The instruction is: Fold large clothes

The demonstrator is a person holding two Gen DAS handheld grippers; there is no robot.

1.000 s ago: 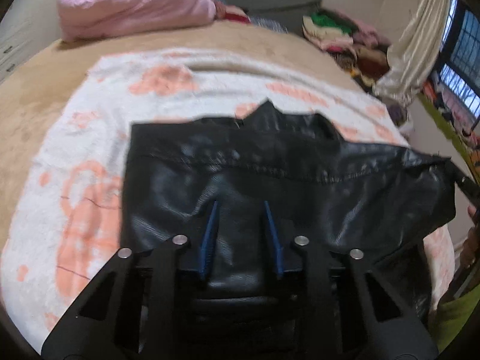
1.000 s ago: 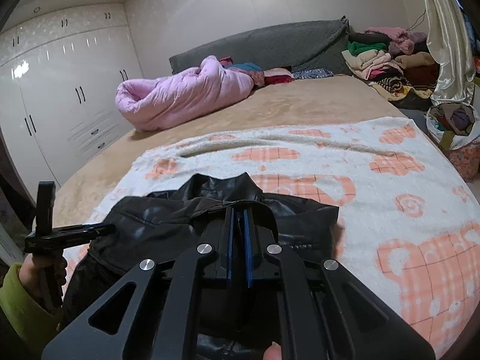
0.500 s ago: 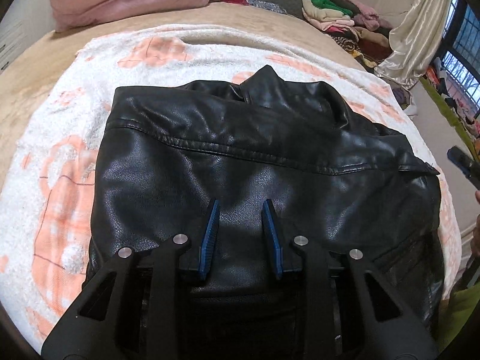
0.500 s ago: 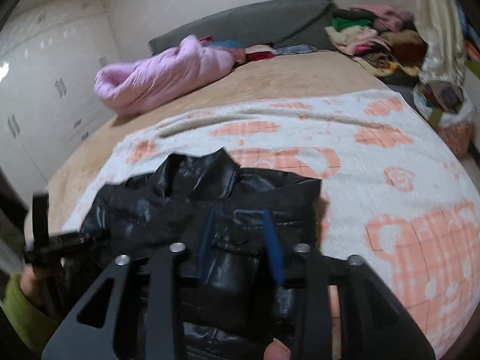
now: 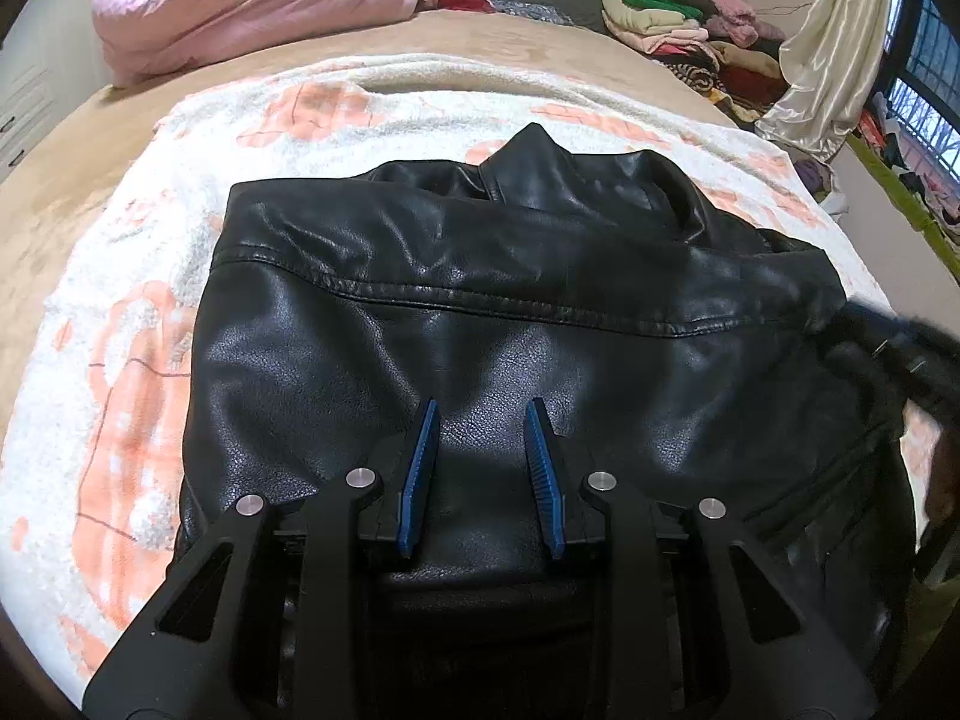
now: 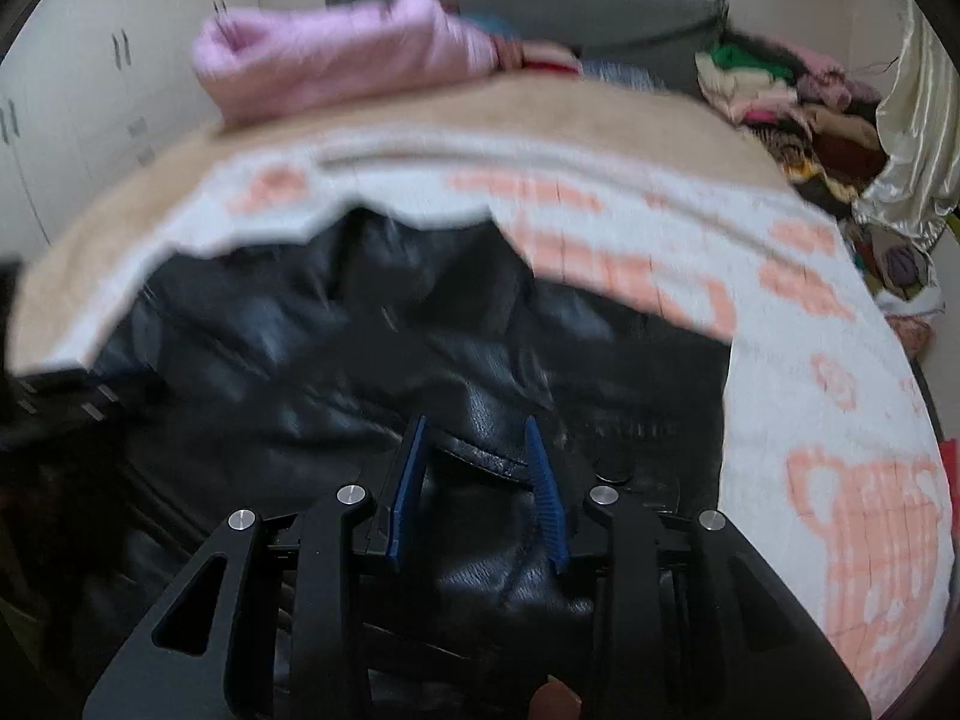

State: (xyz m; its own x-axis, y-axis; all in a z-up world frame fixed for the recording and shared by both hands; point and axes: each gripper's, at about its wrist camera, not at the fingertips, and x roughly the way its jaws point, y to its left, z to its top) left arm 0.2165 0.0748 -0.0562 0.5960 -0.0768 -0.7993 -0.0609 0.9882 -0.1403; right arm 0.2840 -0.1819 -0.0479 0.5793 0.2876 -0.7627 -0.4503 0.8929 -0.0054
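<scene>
A black leather jacket lies back-up on a white and orange blanket, collar toward the far side. My left gripper is open and empty, just above the jacket's lower back. My right gripper is open and empty over the jacket's right side, where a flap edge lies between the blue pads; that view is blurred by motion. The right gripper also shows as a blurred black shape at the jacket's right edge in the left wrist view.
A rolled pink quilt lies at the far end of the tan bed. A pile of folded clothes and a cream curtain stand at the far right. White wardrobe doors are at the left.
My right gripper has opened and let go of the jacket, then dropped low over its right side. The jacket has settled flat. My left gripper stayed open over the lower back.
</scene>
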